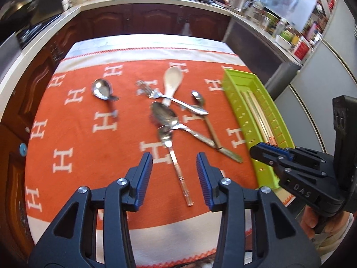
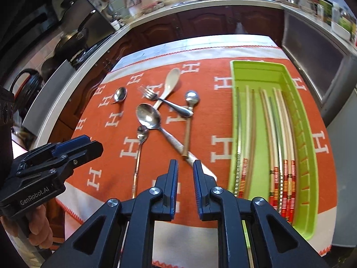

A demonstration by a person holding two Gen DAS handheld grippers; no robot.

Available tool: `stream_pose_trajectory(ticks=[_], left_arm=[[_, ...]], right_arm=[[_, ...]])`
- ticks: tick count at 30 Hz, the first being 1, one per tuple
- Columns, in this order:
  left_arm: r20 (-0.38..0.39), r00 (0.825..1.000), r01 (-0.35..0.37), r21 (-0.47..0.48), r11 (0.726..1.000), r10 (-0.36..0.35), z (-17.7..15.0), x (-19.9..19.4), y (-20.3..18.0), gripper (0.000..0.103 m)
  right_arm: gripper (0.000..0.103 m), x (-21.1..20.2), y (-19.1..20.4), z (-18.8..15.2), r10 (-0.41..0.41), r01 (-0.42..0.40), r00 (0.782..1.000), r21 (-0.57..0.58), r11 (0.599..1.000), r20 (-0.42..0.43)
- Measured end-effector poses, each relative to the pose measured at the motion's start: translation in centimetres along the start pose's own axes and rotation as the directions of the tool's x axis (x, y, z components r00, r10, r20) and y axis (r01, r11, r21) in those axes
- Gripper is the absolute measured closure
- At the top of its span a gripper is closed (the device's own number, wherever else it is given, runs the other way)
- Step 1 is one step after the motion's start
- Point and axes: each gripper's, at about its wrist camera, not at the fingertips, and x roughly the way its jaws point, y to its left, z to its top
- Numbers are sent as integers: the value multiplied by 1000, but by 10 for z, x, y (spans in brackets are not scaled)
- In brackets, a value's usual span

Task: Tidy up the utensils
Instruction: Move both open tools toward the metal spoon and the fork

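Note:
Loose utensils lie on an orange cloth: a white ceramic spoon (image 1: pixel 173 78) (image 2: pixel 170 82), a fork (image 1: pixel 156 93) (image 2: pixel 154 96), a large metal spoon (image 1: pixel 164 115) (image 2: pixel 148 116), a thin long-handled spoon (image 1: pixel 176 163) (image 2: pixel 138 154), a wooden-handled spoon (image 1: pixel 206 116) (image 2: pixel 189 116) and a short ladle spoon (image 1: pixel 102 89) (image 2: pixel 120 93). A green tray (image 1: pixel 234 84) (image 2: pixel 310 167) holds several chopsticks (image 2: pixel 276 138). My left gripper (image 1: pixel 174 158) (image 2: pixel 93 147) is open above the thin spoon's handle. My right gripper (image 2: pixel 185 165) (image 1: pixel 256 150) is open and empty, over the large spoon's handle end.
The table is covered by the orange cloth with white H letters (image 1: pixel 104 122). Dark wood cabinets and a counter (image 1: pixel 156 0) run behind. A stove with pans (image 2: pixel 73 42) stands at the left, and jars (image 1: pixel 290 33) at the right.

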Motion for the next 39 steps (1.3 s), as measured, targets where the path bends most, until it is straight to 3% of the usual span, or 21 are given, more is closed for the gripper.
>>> stream_pose_trajectory(ticks=[9,14,20,30,39], left_arm=[[1,999,-40,-103,994,41,-4,-3,54,65],[-11,1000,-13,-162,987,11,8,5,79,65],[-40,999,16,-224,975,-25,34,33,114,65],[-98,995,-60,-287,956,33,88,101,166,65],[-110,992,-99,-299,949,69,122,145,194,65]], right_arm=[[83,14,33,26,26,-27,1000,-79,997,-7],[82,30,42,48,49,-50,999,-85,995,-17],[82,62,48,84,31,-36,999,-138,990,-35],[82,152,26,146,36,-62,987,-166,984,-154],[82,195,24,158,40,-96,973,-245,965,-226]])
